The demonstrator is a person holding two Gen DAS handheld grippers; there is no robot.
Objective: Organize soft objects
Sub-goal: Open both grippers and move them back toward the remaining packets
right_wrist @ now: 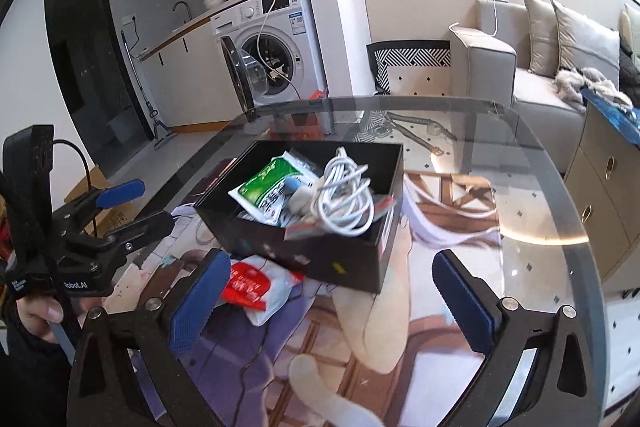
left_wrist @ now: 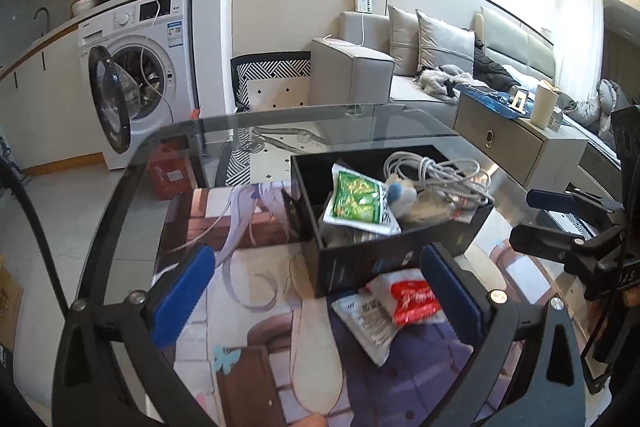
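Black box sits mid-table on a printed mat over the glass table. Inside it: green-and-white packet, coiled white cable, a small blue-and-white soft item, a clear red-edged bag under the cable.

Red-and-white packet lies on the mat outside the box, touching or just beside its near wall. In the left wrist view it is low between the fingers of the left gripper, close to the right-hand blue pad. Left gripper is spread wide, holding nothing.

In the right wrist view the same packet sits just beside the left-hand blue pad of the right gripper, partly behind it. Right gripper is also spread wide with nothing in it; the box's near corner lies between its fingers.

The two grippers are side by side, each visible at the other's frame edge. Mat in front of the box is bare toward the near table rim. Bare glass runs between the box and the far and right table edges. Washing machine and sofa stand well beyond the table.
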